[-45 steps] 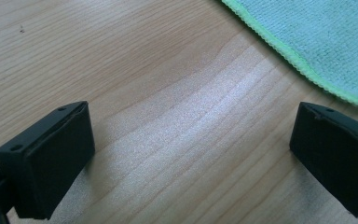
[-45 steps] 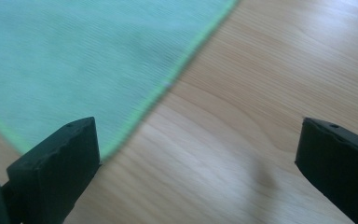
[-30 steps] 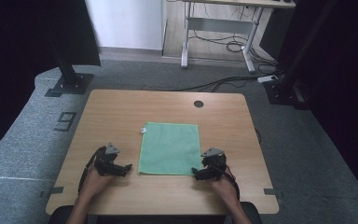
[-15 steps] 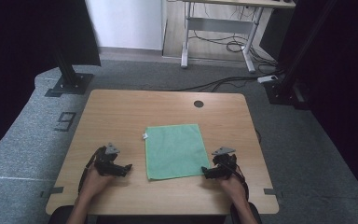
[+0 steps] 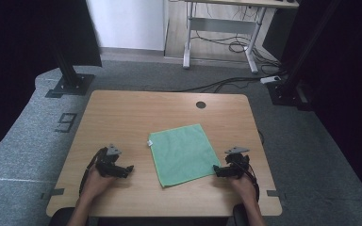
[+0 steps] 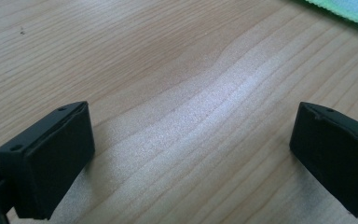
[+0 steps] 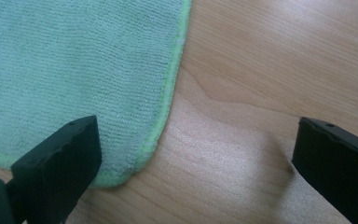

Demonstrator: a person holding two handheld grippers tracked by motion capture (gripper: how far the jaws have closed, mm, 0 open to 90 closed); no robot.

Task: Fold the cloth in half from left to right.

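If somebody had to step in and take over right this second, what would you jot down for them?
Left gripper: open, resting on bare table, apart from the cloth; only a cloth edge shows at the top right of its view.
Right gripper: open, at the cloth's near right corner, one jaw over the cloth, the other over wood; nothing gripped.
Cloth: green, spread flat in one layer, lying slightly askew near the table's middle, a small white tag at its far left corner.
Done: nothing visibly folded or lifted.
Left: probably grip that corner; the left gripper must come closer to help.
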